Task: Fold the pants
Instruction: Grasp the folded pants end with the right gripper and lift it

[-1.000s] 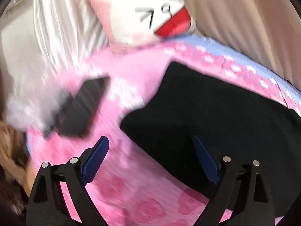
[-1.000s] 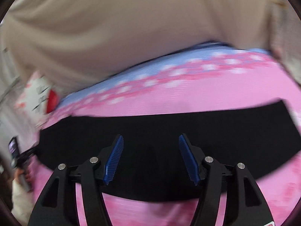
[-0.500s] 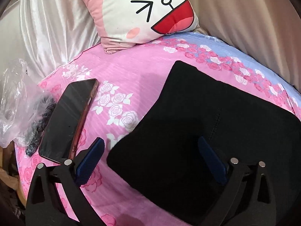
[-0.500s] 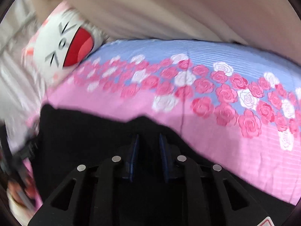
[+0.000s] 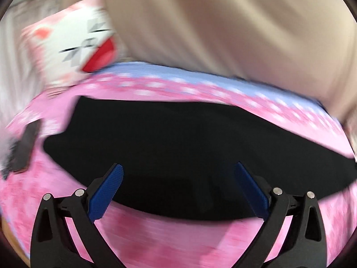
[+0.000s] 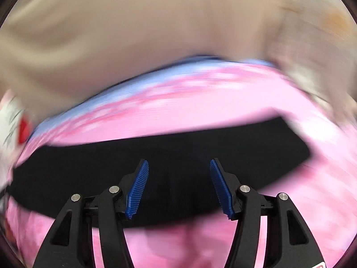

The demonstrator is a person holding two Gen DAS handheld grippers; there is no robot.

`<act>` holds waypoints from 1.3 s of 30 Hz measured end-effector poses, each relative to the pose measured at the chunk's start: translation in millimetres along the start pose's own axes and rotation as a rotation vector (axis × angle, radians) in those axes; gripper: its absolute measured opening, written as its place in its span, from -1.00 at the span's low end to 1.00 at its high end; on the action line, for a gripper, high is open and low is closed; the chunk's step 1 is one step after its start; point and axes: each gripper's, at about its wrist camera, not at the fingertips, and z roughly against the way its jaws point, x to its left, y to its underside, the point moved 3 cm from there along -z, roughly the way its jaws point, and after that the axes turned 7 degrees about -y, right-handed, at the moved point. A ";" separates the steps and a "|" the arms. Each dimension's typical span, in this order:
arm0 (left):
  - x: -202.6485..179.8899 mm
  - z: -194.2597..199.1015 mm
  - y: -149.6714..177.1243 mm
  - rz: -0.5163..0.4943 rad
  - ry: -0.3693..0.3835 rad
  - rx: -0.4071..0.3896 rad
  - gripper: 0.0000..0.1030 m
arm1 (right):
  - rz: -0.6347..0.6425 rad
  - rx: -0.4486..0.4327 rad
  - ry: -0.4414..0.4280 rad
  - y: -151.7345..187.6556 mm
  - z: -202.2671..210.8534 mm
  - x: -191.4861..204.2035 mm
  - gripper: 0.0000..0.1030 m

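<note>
Left wrist view: the black pants lie flat as a long dark band across the pink flowered bedsheet, with a cartoon-face pillow at the far left corner and a dark phone just off the pants' left end. The left gripper hangs over the near edge of the cloth with its jaws spread wide and nothing between the blue pads — they touch no fabric. The picture is smeared by motion, so seams and waistband cannot be made out.

Right wrist view: the same pants stretch from the left rim to a squared-off end at the right, well short of the beige curtain behind the bed. The right gripper is above the middle of the near edge, its jaws partway apart and opening; the cloth lies below and beyond them, not pinched.

The pants look light, limp and thin — they should sag and drape once lifted, and a single layer may slide out of ribbed pads. The soundest hold, I judge, is at an end's two corners, one gripper each, biting through all layers close to the edge so the fold carries over evenly.
</note>
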 end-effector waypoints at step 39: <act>9.9 2.2 28.0 0.080 -0.129 0.081 0.90 | 0.214 0.306 -0.769 17.4 -70.7 266.7 -0.61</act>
